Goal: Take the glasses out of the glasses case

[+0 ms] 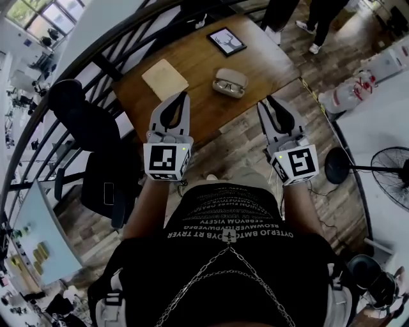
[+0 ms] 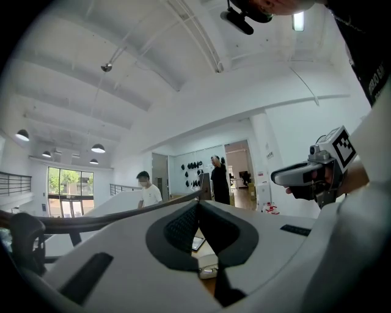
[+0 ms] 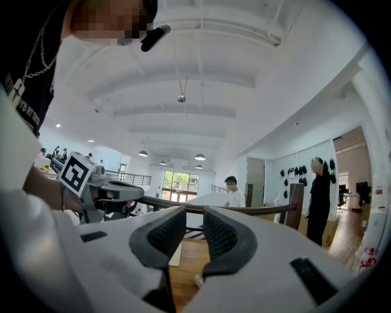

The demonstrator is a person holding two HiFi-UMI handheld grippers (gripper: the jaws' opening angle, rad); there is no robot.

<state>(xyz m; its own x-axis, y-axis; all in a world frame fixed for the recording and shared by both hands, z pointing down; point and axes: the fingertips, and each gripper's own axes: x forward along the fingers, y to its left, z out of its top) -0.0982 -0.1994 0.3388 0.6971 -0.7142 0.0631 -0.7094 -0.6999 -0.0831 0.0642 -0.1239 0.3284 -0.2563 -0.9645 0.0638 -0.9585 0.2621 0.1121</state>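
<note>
A pale grey glasses case (image 1: 230, 82) lies on the brown wooden table (image 1: 204, 108). Its lid seems to be up, with something dark inside. My left gripper (image 1: 185, 96) hovers over the table's near edge, left of the case and short of it; its jaw tips touch with nothing between them. My right gripper (image 1: 266, 102) is held level off the near right edge, jaws a little apart and empty. Past the jaws of the left gripper (image 2: 198, 205) a bit of the case (image 2: 208, 269) shows. Below the right gripper (image 3: 194, 214) only an edge of the case (image 3: 198, 280) shows.
A beige pad (image 1: 165, 78) lies left of the case and a framed picture (image 1: 226, 41) behind it. A black office chair (image 1: 89, 128) stands left of the table along a dark railing (image 1: 96, 51). A floor fan (image 1: 390, 172) stands at the right. A person's legs (image 1: 307, 19) are beyond the table.
</note>
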